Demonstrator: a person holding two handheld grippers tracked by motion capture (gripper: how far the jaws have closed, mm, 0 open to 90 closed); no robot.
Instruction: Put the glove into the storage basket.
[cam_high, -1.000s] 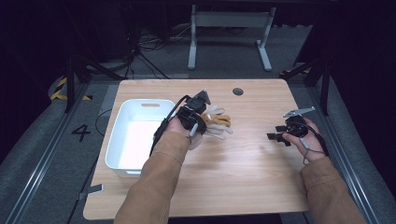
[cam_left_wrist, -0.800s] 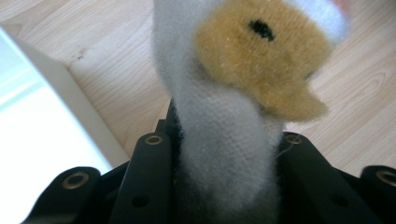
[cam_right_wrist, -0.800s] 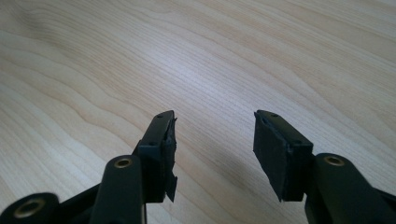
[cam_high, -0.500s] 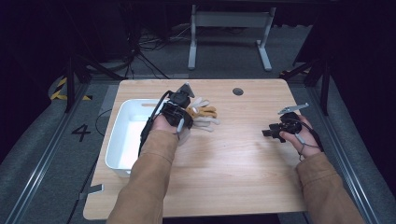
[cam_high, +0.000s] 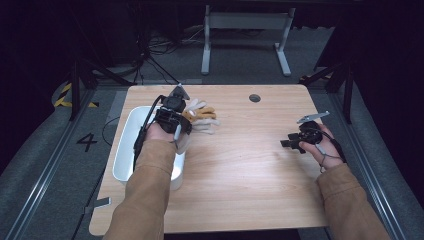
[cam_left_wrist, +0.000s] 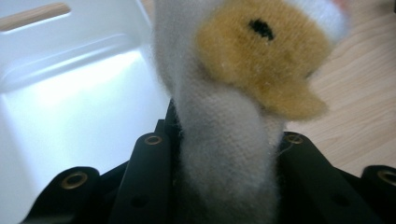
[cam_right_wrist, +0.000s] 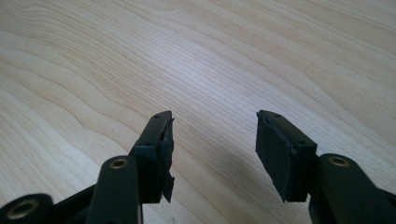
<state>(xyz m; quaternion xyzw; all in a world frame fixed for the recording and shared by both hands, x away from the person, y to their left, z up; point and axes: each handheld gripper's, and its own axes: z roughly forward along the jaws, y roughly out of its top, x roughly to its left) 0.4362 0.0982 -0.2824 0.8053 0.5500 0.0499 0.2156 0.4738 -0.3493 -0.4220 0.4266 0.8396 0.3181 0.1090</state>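
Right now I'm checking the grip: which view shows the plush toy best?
The left gripper view: the plush toy, white and tan, sits close up, pinched between the left gripper's black jaws, the white bin behind. The high view shows it small beside that gripper. The right gripper view looks at bare table.

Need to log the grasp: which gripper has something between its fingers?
The left gripper, clamped on the white-and-tan plush toy; the right gripper stands open over bare table.

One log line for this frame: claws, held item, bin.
left claw: shut on plush toy, beside white bin | right claw: open, nothing between, over table
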